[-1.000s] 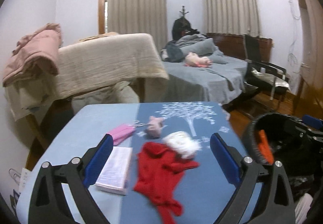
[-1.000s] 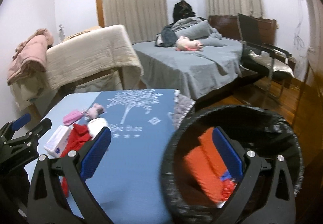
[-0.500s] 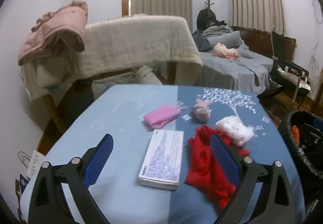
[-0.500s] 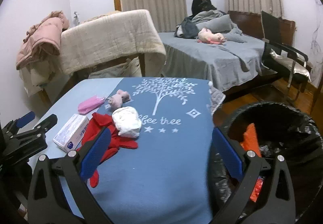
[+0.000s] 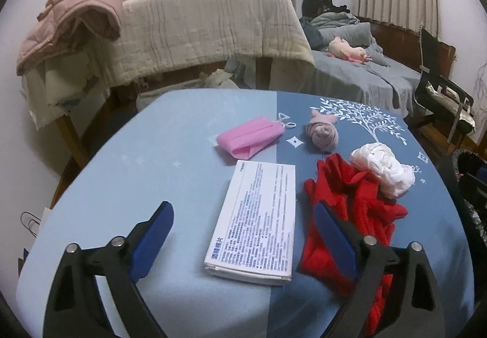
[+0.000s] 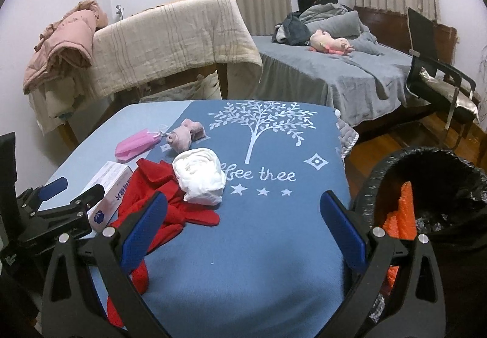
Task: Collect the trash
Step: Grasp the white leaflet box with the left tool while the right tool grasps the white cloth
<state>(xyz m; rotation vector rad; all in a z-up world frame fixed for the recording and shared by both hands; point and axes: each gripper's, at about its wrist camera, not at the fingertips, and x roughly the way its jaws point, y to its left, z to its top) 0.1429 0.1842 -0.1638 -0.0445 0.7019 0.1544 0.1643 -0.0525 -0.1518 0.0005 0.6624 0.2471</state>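
Hovering low over the blue table cover point(image 5: 170, 137) with the left gripper point(image 5: 243, 231), jaws spread wide and holding nothing, lined up on the flat white box point(image 5: 255, 219) lying just ahead between the blue pads. Hanging the right gripper point(image 6: 243, 222) beside it, jaws equally wide and empty, above a bare stretch of the cover near the black-lined bin point(image 6: 426, 192), already showing an orange scrap point(image 6: 401, 210) inside. Judging the box to be the piece in hand: straddling its narrow width rather than its length, lowering until the pads are flanking its side walls, then closing gently, since thin card is likely crushing under a hard squeeze. Keeping the right-hand pad clear of the red cloth point(image 5: 350, 204) touching the box's edge, to avoid dragging it along. Leaving the white wad point(image 5: 383, 170), the pink mask point(image 5: 249, 140) and the small pinkish roll point(image 5: 322, 134) farther back for later passes. Carrying toward the bin at the table's right side afterwards.
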